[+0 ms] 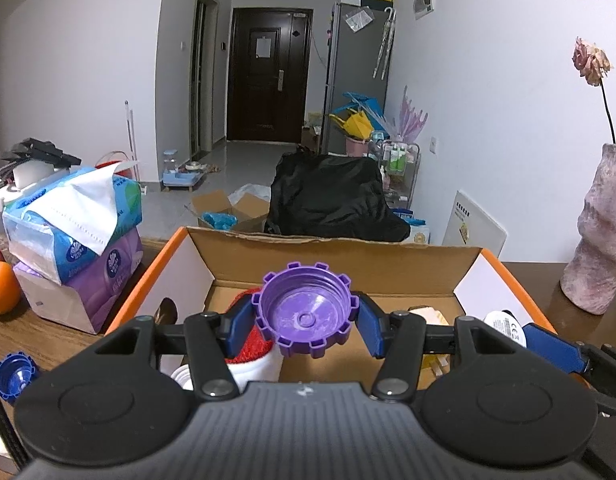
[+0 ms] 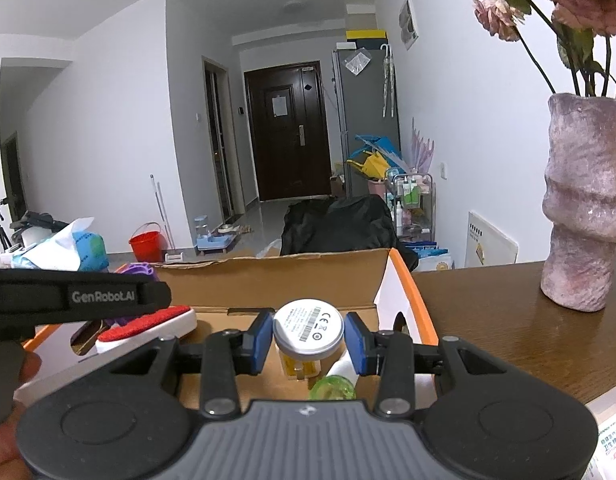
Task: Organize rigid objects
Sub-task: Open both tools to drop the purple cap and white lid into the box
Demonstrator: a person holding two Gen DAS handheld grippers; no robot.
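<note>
A purple notched bottle cap [image 1: 306, 311] is held between the blue pads of my left gripper [image 1: 306, 322], over the open cardboard box [image 1: 327, 258] with orange rims. My right gripper [image 2: 309, 339] is shut on a round white and silver disc [image 2: 308, 329] with a printed label, also above the box [image 2: 276, 276]. Inside the box lie a red and white brush [image 2: 148, 330], a yellow item [image 2: 302, 366] and a green-capped tube [image 2: 332, 388]. In the left wrist view the disc [image 1: 505, 326] and one right fingertip [image 1: 553, 348] show at the right.
A blue notched cap [image 1: 12, 376] lies on the wooden table at the left, near tissue packs [image 1: 74, 236] and an orange [image 1: 2, 288]. A pink vase [image 2: 583, 204] with dried roses stands on the table right of the box. A white packet [image 2: 611, 440] lies at the near right.
</note>
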